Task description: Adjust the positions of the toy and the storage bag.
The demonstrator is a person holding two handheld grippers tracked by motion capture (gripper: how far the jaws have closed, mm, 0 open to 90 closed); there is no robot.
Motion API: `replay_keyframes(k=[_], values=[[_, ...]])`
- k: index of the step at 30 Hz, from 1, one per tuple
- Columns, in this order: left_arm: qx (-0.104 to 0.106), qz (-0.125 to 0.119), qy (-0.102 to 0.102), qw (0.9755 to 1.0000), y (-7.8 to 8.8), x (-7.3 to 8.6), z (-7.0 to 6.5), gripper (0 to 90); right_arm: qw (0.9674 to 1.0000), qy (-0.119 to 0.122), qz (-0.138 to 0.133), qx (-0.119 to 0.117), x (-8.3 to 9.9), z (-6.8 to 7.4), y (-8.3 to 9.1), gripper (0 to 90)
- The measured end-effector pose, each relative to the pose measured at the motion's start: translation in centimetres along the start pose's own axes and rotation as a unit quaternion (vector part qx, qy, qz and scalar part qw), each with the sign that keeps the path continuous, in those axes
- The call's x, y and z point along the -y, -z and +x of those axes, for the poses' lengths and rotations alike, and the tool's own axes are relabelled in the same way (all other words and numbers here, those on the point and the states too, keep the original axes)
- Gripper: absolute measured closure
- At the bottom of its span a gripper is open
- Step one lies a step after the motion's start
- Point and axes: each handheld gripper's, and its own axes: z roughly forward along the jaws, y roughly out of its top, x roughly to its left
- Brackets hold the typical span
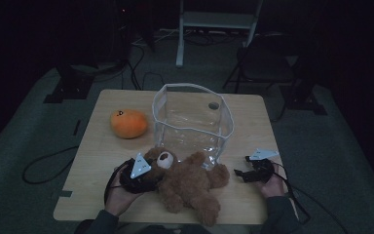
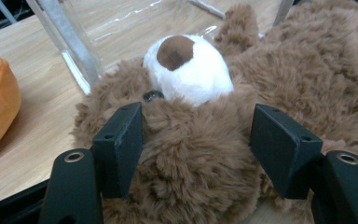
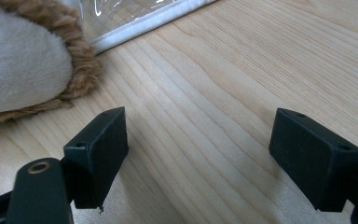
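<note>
From the high view you look forward and down from your own side onto the whole wooden table [image 1: 102,146], with dark floor beyond it. Your left gripper view sits low and very close behind the teddy bear [image 2: 200,154], facing toward the clear bag [image 2: 74,51]. Your right gripper view skims the tabletop near the bear's paw; all three views share the bear and the bag's edge.

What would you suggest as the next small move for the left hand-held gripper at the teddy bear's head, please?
Probably close the left hand-held gripper on the teddy bear: its jaws already straddle the furry head, and the right pad looks short of the fur.
</note>
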Motion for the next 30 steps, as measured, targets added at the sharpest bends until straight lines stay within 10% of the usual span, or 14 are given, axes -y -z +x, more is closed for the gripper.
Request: replay_keyframes(k=[19,30], values=[[-0.036,0.029,0.027,0.9986,0.2,1.8,2.1,36.0,1.0000,0.000,0.000,0.000,0.0,0.0,0.0,18.6],[-0.089,0.045,0.059,0.9933,0.9,2.7,4.9,39.3,1.0000,-0.002,0.000,-0.001,0.0,0.0,0.0,18.6]])
